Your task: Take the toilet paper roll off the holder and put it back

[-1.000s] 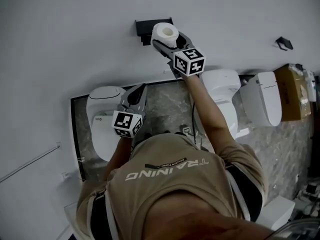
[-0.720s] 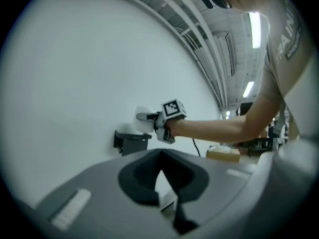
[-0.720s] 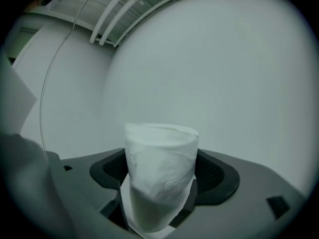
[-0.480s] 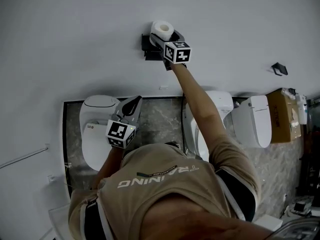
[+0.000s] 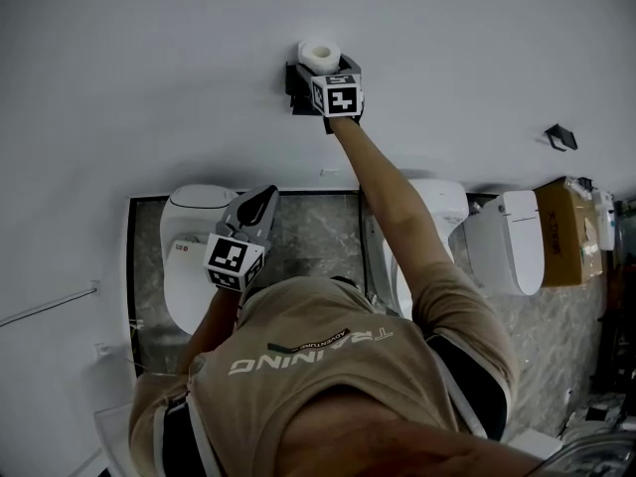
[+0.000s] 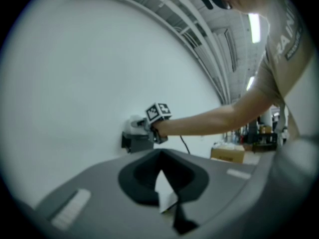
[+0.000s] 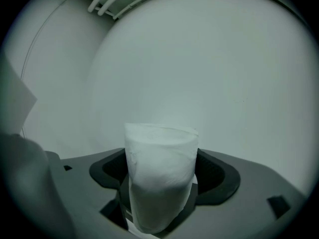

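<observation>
The white toilet paper roll [image 5: 319, 55] stands upright between the jaws of my right gripper [image 5: 321, 69], which is shut on it. It is held against the white wall, right at the black holder [image 5: 296, 82]; the marker cube hides where roll and holder meet. In the right gripper view the roll [image 7: 160, 176] fills the gap between the jaws with bare wall behind it. My left gripper [image 5: 260, 199] hangs lower, over a toilet, jaws together and holding nothing. From the left gripper view, the holder [image 6: 133, 142] and roll [image 6: 134, 123] show far off.
Three white toilets stand along the wall below: one under my left gripper [image 5: 189, 251], one under the right arm [image 5: 442, 212], one further right [image 5: 517, 237]. A cardboard box [image 5: 569, 229] sits at the right. A small black fitting [image 5: 560, 137] is on the wall.
My right gripper has carried the roll up and in to the holder, and now sits square against it. The left gripper has barely moved.
</observation>
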Action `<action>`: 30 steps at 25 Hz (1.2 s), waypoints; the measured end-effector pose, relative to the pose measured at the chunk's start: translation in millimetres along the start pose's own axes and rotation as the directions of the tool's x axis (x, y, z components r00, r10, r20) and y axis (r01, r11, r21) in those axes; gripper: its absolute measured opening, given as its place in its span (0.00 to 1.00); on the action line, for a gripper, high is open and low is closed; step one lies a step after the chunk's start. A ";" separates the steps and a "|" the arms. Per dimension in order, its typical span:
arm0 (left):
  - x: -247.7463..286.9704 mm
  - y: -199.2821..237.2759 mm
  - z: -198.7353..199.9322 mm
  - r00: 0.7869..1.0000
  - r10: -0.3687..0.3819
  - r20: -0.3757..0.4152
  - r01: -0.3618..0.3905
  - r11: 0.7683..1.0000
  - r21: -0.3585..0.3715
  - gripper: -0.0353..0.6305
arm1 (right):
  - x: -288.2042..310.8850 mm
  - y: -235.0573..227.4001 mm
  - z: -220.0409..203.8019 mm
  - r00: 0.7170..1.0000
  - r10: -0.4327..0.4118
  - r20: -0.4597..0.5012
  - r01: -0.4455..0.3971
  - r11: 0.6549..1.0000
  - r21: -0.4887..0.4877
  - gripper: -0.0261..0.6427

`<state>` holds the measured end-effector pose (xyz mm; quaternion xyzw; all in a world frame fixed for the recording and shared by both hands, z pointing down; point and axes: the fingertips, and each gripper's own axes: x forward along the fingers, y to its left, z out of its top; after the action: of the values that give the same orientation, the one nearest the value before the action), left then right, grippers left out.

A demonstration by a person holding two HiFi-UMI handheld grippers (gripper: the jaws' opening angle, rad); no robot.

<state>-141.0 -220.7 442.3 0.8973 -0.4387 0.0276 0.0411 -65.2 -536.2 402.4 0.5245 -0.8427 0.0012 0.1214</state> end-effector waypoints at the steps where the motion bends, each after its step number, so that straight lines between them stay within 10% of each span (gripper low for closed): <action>1: -0.9 -1.5 0.9 1.000 -0.003 0.002 0.003 1.000 0.005 0.06 | -1.5 -0.3 1.8 1.000 0.007 0.011 -0.007 1.000 0.010 0.56; 19: -8.0 -32.4 -3.4 0.996 -0.087 -0.030 0.087 0.996 -0.004 0.06 | -98.3 -0.3 -9.7 0.991 -0.027 0.132 0.014 0.995 0.094 0.57; 26: -10.5 -40.2 -19.7 0.993 -0.111 -0.039 0.111 0.994 -0.025 0.06 | -160.2 29.0 -44.9 0.994 -0.009 0.112 0.013 0.999 -0.034 0.56; 28: -12.6 -40.7 -23.6 0.992 -0.118 -0.035 0.117 0.992 -0.036 0.06 | -181.5 39.5 -52.7 0.993 -0.011 0.119 0.013 1.000 -0.023 0.49; 30: -14.0 -41.0 -27.3 0.992 -0.123 -0.031 0.121 0.991 -0.049 0.06 | -203.8 47.3 -57.0 0.990 -0.028 0.140 0.029 1.000 -0.006 0.14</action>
<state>-117.6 -182.0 466.2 0.9206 -0.3827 0.0303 0.0712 -9.8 -327.4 421.7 0.5347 -0.8417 -0.0405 0.0639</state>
